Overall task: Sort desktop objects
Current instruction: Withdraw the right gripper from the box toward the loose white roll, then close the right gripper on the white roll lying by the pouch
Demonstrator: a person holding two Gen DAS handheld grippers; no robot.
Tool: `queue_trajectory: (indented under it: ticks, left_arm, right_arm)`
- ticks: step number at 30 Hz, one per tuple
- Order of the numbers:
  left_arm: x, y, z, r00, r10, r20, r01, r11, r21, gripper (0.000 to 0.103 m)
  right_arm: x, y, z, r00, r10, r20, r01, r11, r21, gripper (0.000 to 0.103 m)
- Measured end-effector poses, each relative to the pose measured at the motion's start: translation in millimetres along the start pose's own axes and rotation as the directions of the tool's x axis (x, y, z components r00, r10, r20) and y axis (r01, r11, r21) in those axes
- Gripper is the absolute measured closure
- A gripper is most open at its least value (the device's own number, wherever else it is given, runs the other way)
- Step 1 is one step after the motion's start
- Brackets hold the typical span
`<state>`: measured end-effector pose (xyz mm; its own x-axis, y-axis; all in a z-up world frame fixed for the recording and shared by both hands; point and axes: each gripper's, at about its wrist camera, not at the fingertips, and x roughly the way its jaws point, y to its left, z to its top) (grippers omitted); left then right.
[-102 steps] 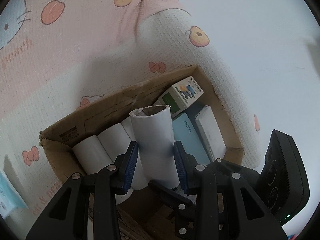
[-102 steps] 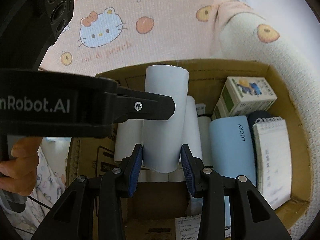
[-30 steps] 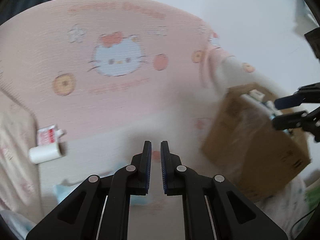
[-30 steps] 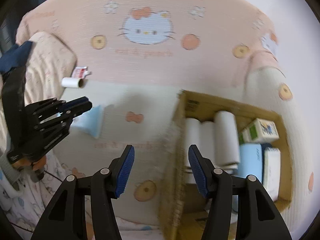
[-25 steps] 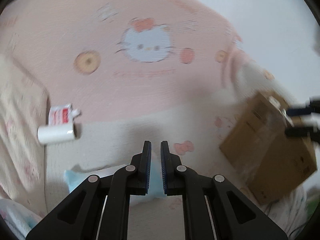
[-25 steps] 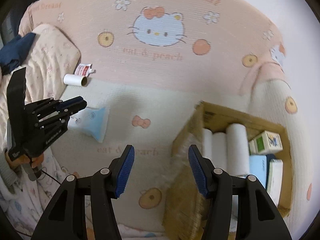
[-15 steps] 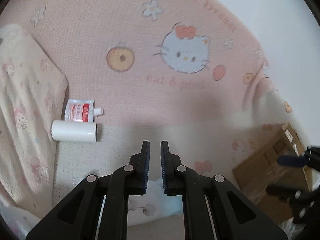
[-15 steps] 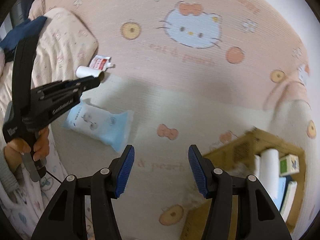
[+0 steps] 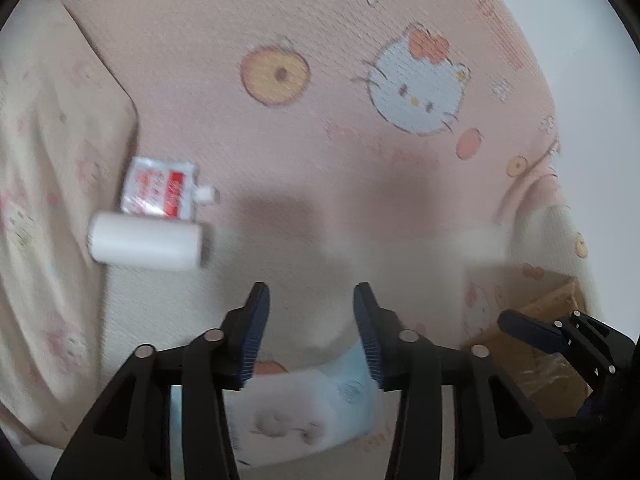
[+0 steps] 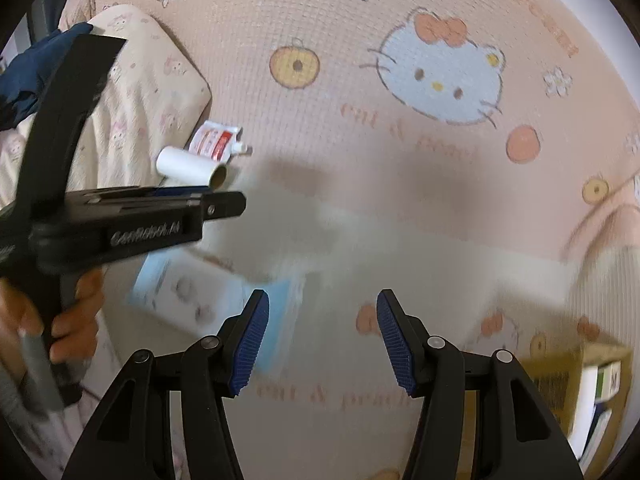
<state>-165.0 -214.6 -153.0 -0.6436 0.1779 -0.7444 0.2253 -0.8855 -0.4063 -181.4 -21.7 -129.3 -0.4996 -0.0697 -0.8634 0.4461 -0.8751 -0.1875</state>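
My left gripper (image 9: 310, 294) hangs over the blanket with its jaws opening and nothing between them. A light blue tissue pack (image 9: 320, 396) lies just beneath and behind its fingers. Up and to the left lie a white paper roll (image 9: 144, 246) and a red-and-white spouted pouch (image 9: 160, 190). My right gripper (image 10: 322, 300) is open and empty, and the tissue pack (image 10: 196, 292) lies at its left finger. In the right wrist view the left gripper (image 10: 228, 202) is side on above the pack, near the roll (image 10: 188, 166) and pouch (image 10: 214, 140).
The cardboard box (image 10: 560, 376) with sorted items sits at the lower right, and shows as the box (image 9: 552, 312) in the left wrist view. A cream pillow (image 10: 132, 112) and dark blue cloth (image 10: 24, 72) lie at the left. A hand (image 10: 76, 320) holds the left gripper.
Both grippers have swung left, away from the box and toward the loose items. The left jaws went from nearly shut to wide apart. The right jaws kept their gap.
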Motion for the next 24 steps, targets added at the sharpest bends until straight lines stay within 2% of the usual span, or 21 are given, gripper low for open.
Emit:
queue_trajectory:
  ticks: [3,7,10,14,19,24]
  left_arm:
    - [-5.1,13.9,8.4,0.999,0.036,0.019,-0.036,0.999,-0.032,0.046]
    - [-2.5,45.7,24.8,0.998,0.068,0.018,-0.065,0.988,-0.140,0.045]
    - [0.9,74.6,31.8,0.996,0.092,0.020,-0.083,0.959,-0.272,0.045]
    - [0.3,112.4,33.5,0.998,0.061,0.026,-0.044,0.897,-0.441,0.045]
    - [-9.7,130.9,40.1,0.988,0.139,0.072,-0.087,0.867,-0.491,0.045]
    - [-4.8,133.7,42.9,0.992,0.117,0.040,-0.082,0.864,-0.497,0.046]
  right_arm:
    - [14.2,12.3,10.6,1.000,0.018,0.018,-0.018,0.999,-0.031,0.050]
    - [31.1,24.4,20.6,0.995,0.078,0.054,-0.076,0.996,-0.049,0.050]
    - [45.1,28.5,30.1,0.989,0.123,0.078,-0.122,0.992,-0.019,0.049]
    - [65.3,32.3,42.9,0.986,0.151,0.075,-0.152,0.988,0.019,0.049]
    - [88.1,41.8,55.4,0.982,0.186,0.028,-0.186,0.982,0.033,0.049]
    - [99.3,52.8,58.5,0.980,0.199,0.014,-0.200,0.980,0.016,0.049]
